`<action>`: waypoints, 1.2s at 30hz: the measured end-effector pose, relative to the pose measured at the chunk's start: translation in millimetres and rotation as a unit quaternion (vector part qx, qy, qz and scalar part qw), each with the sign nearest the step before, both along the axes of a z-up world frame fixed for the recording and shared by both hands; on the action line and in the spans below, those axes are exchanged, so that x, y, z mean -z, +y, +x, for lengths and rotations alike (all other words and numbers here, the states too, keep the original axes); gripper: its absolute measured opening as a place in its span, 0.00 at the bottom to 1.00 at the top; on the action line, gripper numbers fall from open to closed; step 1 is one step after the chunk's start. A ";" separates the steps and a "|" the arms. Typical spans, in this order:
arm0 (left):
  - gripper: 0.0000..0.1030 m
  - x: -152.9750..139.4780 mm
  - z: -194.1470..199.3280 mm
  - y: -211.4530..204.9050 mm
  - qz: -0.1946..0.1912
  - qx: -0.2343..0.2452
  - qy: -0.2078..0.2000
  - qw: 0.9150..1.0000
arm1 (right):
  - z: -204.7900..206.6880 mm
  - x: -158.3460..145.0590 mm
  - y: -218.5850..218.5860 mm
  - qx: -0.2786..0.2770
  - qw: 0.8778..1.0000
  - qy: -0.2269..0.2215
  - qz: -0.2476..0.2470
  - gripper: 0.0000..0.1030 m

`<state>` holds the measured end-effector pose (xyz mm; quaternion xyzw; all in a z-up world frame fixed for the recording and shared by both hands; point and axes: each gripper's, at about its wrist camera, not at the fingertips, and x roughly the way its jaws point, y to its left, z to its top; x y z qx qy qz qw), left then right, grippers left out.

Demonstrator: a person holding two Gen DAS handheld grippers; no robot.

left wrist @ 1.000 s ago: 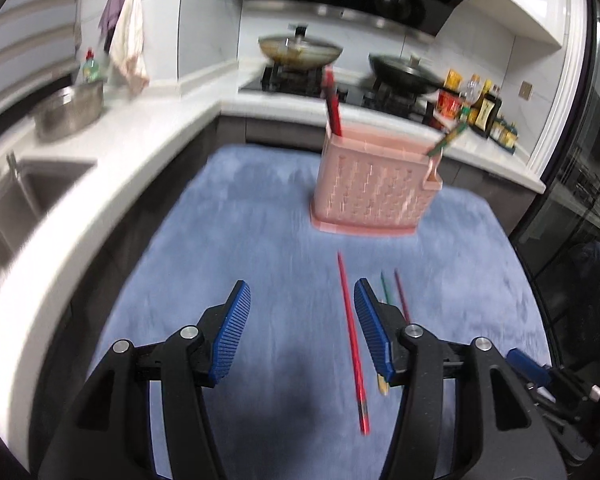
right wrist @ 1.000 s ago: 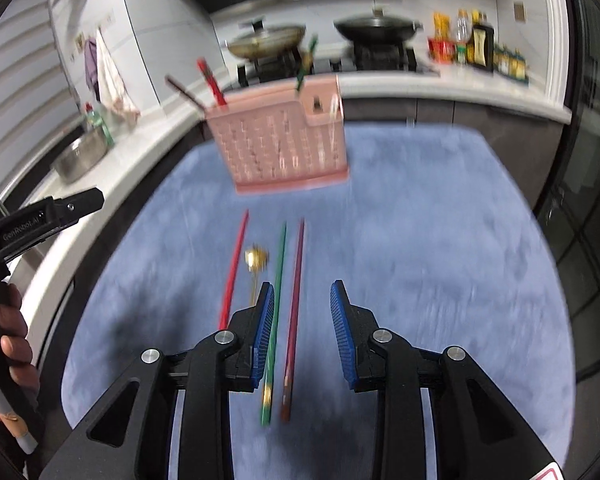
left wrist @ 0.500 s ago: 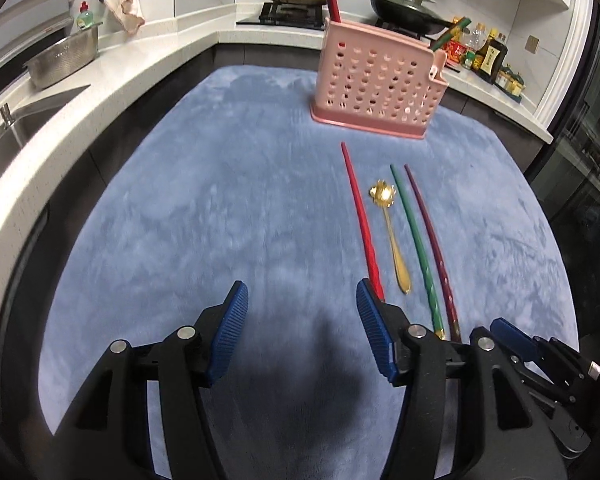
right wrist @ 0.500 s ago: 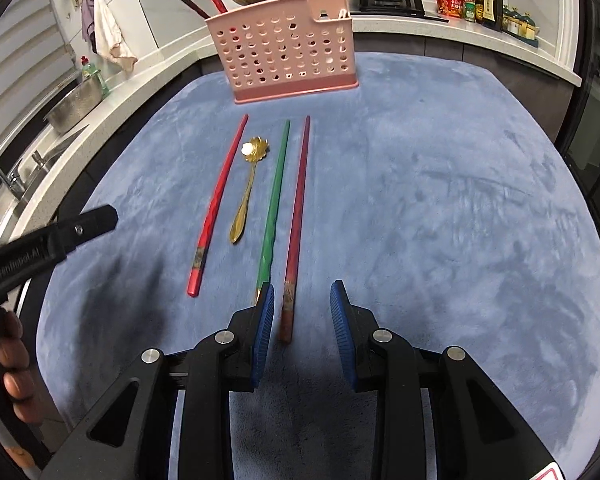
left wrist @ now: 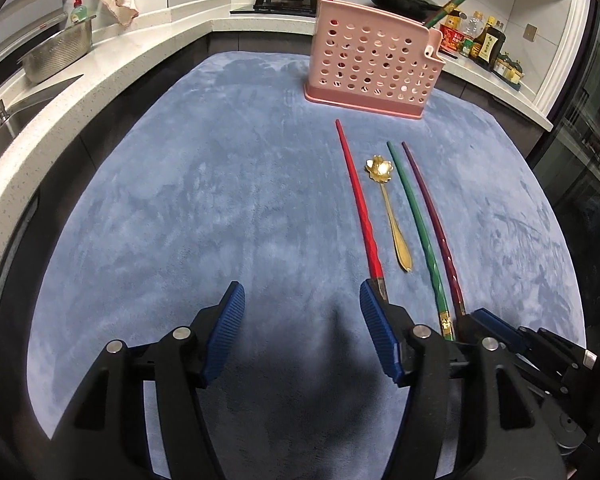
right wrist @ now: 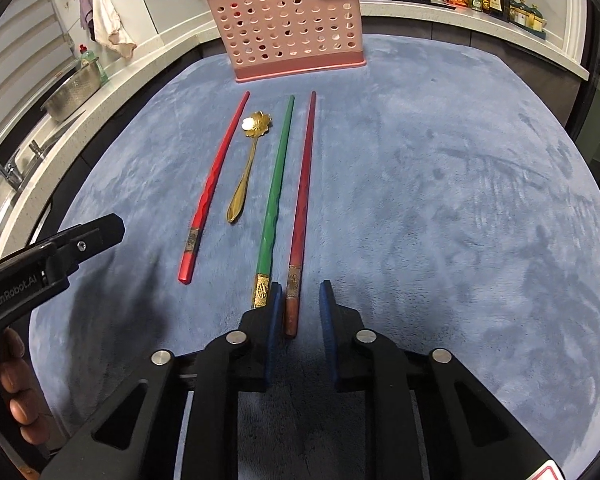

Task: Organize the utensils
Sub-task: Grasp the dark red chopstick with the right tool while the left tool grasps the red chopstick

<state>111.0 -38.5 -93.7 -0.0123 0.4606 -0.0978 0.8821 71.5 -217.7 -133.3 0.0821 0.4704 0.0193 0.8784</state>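
A blue mat (right wrist: pixel 440 200) covers the counter and carries everything. At its far edge stands the pink perforated holder (right wrist: pixel 288 28), upright, with a few chopsticks poking out of its top. Nearer the cameras the left tongs (left wrist: pixel 302 312) hover over bare mat with their blue pads spread wide and nothing between them; the near end of the red chopstick (left wrist: pixel 360 208) lies just beside the right-hand pad. The right tongs (right wrist: pixel 298 312) sit low at the near ends of the utensils, pads narrowly parted, with the butt of the dark red chopstick (right wrist: pixel 304 184) lying in the gap; whether the pads press on it I cannot tell. Four utensils lie in a row in front of the holder, roughly parallel and apart: the red chopstick, the gold spoon (right wrist: pixel 248 168) with its flower-shaped bowl toward the holder, the green chopstick (right wrist: pixel 278 184), and the dark red chopstick.
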 end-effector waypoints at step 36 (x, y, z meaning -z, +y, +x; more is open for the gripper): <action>0.35 35.3 13.7 -43.7 0.005 0.038 0.027 0.999 | -11.8 4.8 -26.1 0.030 0.999 0.004 0.011 0.07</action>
